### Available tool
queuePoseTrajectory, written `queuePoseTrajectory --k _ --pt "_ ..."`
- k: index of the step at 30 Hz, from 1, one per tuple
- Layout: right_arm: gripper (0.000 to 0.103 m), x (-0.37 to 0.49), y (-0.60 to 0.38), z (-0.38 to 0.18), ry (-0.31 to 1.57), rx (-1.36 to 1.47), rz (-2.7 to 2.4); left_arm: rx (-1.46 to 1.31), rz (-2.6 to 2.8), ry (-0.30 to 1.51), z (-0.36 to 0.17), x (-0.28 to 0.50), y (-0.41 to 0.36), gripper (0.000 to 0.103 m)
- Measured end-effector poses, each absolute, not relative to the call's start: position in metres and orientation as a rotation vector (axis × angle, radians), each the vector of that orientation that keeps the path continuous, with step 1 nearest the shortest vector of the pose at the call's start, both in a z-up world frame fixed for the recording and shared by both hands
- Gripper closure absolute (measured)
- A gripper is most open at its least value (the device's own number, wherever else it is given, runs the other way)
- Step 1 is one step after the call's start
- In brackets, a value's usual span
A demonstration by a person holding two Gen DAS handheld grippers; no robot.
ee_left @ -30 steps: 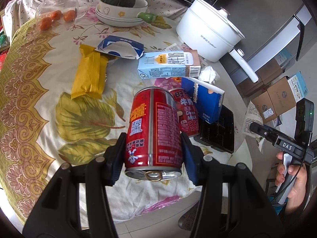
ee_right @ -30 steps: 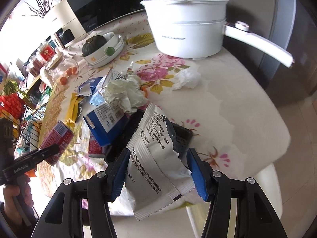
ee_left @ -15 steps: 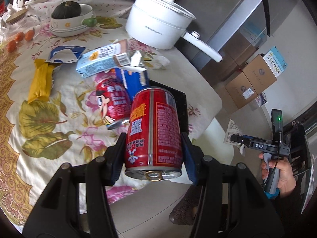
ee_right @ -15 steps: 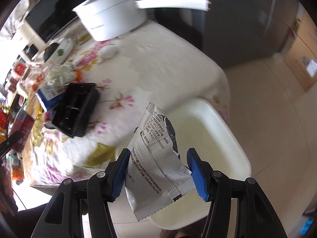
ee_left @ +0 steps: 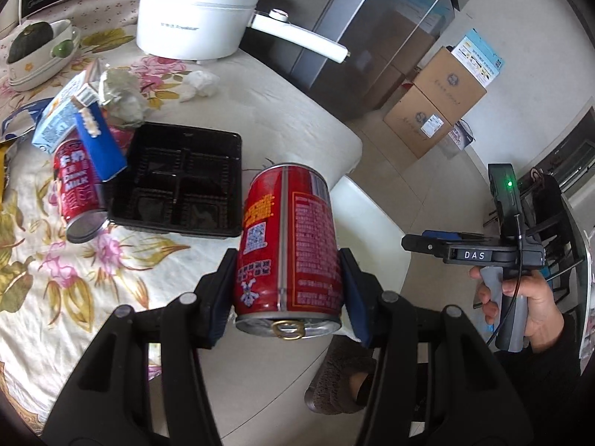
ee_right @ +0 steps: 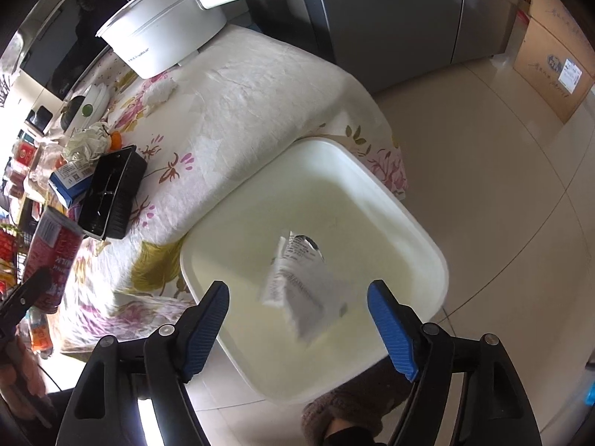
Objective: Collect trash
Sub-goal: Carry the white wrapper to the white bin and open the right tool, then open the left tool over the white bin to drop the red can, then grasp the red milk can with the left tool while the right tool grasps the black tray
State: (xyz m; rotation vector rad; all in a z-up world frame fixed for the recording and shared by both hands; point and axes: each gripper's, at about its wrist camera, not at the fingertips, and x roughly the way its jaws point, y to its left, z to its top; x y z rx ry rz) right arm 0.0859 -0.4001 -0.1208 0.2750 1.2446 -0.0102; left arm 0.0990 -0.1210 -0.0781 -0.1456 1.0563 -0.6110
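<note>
Trash in mid-collection: our right gripper hangs over the white bin on the floor, its jaws having just been opening and now spread wide, gripping nothing. Between and beyond the blue pads, the silver wrapper shows blurred over the bin's pale floor — we cannot tell whether it has landed or hangs in the air.

Our left gripper clamps the red can by its sides, pull-tab end toward the camera, near the table's edge with the bin's rim just beyond. The can also shows at the left of the right wrist view.

More litter waits on the flowered tablecloth: a black plastic tray, a second red can lying on its side left of the tray, a blue carton leaning on that can, a light blue drink box, and crumpled tissue. A white pot with a long handle stands at the far side. On the right, a hand grips the other tool's handle.
</note>
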Motion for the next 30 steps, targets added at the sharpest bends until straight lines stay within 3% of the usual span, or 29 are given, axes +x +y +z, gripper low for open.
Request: queuePoseTrajectory --k 20,21,24,30 --pt "0.023 0.049 -0.460 -0.112 1.204 0.279 -0.124 0.041 -0.779 1.073 -0.133 0.101 -0.222 0.048" --pt "0.023 0.049 -0.461 -0.112 1.202 0.278 -0.126 0.042 -0.775 1.071 -0.133 0.103 -0.223 0.044" --pt "0.023 0.049 -0.460 -0.110 1.198 0.271 -0.129 0.043 -0.728 1.044 -0.123 0.103 -0.217 0.018" --pt "0.023 0.053 -0.452 -0.108 1.198 0.248 -0.127 0.020 -0.674 1.028 -0.109 0.106 -0.192 0.014"
